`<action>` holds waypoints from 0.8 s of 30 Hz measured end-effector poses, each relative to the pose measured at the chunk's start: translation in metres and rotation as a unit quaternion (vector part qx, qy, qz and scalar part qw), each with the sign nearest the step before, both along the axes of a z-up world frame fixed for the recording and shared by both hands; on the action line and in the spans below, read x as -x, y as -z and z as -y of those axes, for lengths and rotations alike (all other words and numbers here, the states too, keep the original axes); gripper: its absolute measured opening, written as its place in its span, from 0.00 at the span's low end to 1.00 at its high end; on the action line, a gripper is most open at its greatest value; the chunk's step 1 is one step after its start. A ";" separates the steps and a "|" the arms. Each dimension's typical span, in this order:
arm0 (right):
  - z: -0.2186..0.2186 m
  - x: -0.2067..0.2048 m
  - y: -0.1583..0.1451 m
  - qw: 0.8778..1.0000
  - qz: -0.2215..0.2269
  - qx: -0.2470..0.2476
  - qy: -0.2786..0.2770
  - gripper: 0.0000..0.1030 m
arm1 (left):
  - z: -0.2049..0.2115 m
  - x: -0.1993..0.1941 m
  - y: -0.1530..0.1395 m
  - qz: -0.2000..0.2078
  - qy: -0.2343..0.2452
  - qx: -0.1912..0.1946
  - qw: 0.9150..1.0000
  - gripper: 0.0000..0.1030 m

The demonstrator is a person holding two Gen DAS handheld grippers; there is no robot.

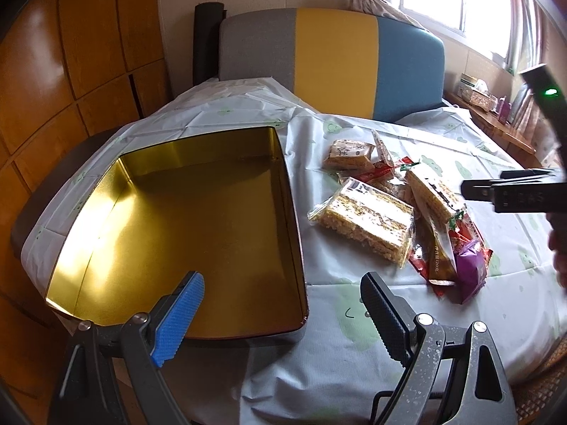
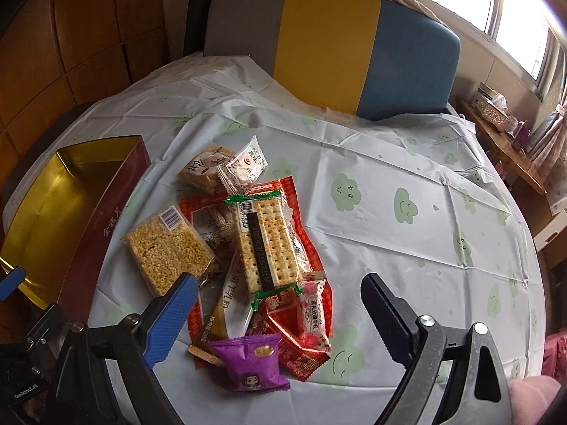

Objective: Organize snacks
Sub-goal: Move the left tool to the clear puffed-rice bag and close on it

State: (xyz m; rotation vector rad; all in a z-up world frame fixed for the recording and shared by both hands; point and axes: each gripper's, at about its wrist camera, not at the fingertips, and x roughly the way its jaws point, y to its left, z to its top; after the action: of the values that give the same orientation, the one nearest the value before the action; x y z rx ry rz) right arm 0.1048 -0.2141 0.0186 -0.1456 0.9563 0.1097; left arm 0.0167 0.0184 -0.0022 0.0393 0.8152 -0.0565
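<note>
A gold-lined tin box [image 1: 170, 241] with dark red outer walls [image 2: 106, 226] sits on the table's left side with nothing in it. To its right lies a heap of wrapped snacks: a puffed-rice bar [image 1: 365, 223] [image 2: 170, 248], a cracker pack [image 2: 265, 241], a purple packet [image 2: 251, 361] [image 1: 469, 269], a pink candy pack [image 2: 313, 315] and red wrappers [image 2: 290, 191]. My left gripper [image 1: 283, 311] hovers open over the box's near right corner. Above the near end of the heap, my right gripper [image 2: 280, 315] is open and holds nothing.
A white tablecloth [image 2: 389, 230] with green cloud faces covers the round table. A grey, yellow and blue chair back [image 1: 333, 60] stands behind it. Wooden cabinets are at the left, and a window shelf with boxes [image 2: 496, 113] is at the right.
</note>
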 end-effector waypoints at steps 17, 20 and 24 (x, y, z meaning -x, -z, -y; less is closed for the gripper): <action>0.013 -0.052 0.052 0.998 -0.041 0.012 -0.050 0.49 | 0.034 -0.028 -0.004 -0.015 0.059 -0.018 0.998 0.77; 0.022 -0.055 0.053 0.998 -0.055 0.005 -0.039 0.48 | 0.047 -0.040 -0.003 -0.035 0.073 -0.003 0.997 0.67; 0.021 -0.059 0.058 0.996 -0.079 0.002 -0.043 0.48 | 0.062 -0.059 0.000 -0.062 0.077 0.017 0.995 0.66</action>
State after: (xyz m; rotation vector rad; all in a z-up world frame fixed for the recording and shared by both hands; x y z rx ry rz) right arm 0.1641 -0.2349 -0.0396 -0.1842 1.1075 0.2018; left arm 0.0756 -0.0432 -0.0023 0.0676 0.9344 -0.2207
